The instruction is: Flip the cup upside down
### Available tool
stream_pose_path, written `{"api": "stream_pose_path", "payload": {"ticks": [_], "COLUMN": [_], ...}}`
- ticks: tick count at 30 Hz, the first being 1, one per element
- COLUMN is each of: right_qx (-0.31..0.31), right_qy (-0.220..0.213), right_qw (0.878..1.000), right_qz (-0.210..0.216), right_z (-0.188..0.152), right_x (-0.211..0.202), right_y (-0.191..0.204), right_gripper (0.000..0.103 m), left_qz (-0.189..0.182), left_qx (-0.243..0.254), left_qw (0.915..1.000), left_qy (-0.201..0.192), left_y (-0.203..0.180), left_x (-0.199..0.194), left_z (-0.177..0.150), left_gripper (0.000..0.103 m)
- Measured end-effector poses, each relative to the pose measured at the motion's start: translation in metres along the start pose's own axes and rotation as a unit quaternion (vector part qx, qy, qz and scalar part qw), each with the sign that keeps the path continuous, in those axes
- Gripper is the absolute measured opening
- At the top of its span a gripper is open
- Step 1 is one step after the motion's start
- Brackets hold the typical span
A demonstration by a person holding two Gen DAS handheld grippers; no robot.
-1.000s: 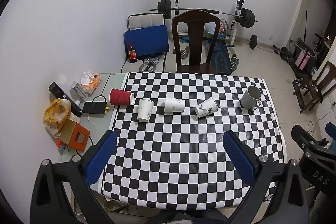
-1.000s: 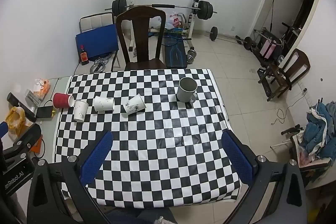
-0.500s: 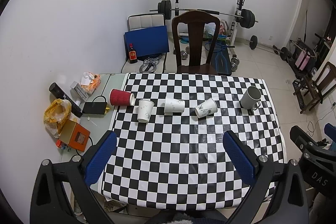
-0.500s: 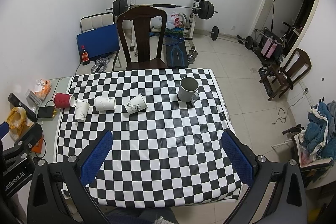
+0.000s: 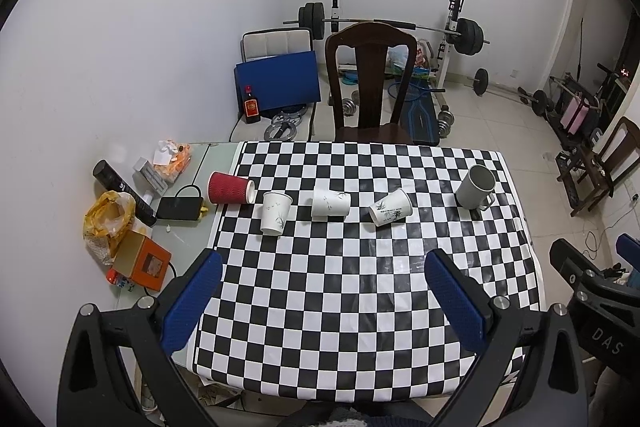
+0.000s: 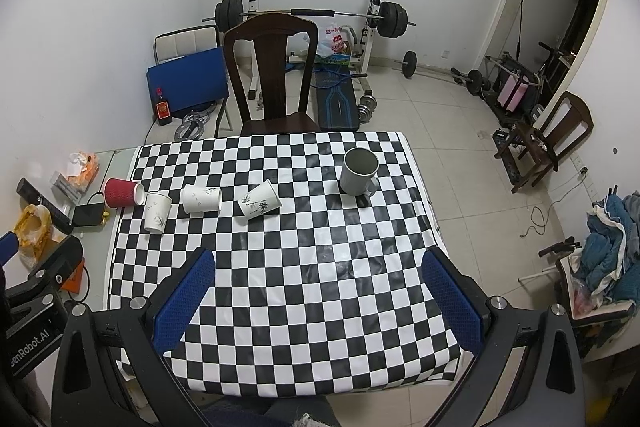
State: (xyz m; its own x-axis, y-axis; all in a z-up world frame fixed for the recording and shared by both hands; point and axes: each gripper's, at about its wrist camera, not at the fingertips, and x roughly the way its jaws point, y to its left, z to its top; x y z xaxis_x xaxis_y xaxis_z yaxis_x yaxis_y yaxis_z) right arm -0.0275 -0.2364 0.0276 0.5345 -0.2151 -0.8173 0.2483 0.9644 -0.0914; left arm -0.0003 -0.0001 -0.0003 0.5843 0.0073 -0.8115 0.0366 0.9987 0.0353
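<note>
A row of cups stands across the far half of the checkered table (image 5: 360, 287). A red ribbed paper cup (image 5: 230, 188) (image 6: 122, 192) lies on its side at the left. A white paper cup (image 5: 275, 213) (image 6: 157, 212) stands upright beside it. Two more white paper cups (image 5: 330, 202) (image 5: 390, 212) lie on their sides, also in the right wrist view (image 6: 201, 198) (image 6: 260, 203). A grey mug (image 5: 475, 186) (image 6: 358, 171) stands upright at the right. My left gripper (image 5: 324, 263) and right gripper (image 6: 318, 263) are open and empty, high above the table's near half.
A dark wooden chair (image 5: 370, 87) stands at the table's far edge. Left of the cloth lie a power bank (image 5: 179, 207), an orange box (image 5: 142, 263), a yellow bag (image 5: 108, 219) and a black tube (image 5: 122, 193). Weight bench and barbell (image 5: 384, 27) stand behind.
Both views have drifted very slightly; the cups have not moved. Both grippers stay open.
</note>
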Motion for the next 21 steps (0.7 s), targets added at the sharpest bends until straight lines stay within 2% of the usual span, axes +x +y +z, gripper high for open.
{"api": "stream_pose_path", "payload": {"ticks": [21], "right_qx": [0.001], "right_qy": [-0.002], "right_qw": [1.0], "right_qz": [0.002], "right_z": [0.0005], "right_x": [-0.001], "right_y": [0.0003], "right_gripper": [0.103], "left_qz": [0.001], "left_qx": [0.001], "left_qw": [1.0], "left_qy": [-0.003], "left_y": [0.0], "left_x": [0.0001], "left_z": [-0.0004], "left_gripper": [0.103]}}
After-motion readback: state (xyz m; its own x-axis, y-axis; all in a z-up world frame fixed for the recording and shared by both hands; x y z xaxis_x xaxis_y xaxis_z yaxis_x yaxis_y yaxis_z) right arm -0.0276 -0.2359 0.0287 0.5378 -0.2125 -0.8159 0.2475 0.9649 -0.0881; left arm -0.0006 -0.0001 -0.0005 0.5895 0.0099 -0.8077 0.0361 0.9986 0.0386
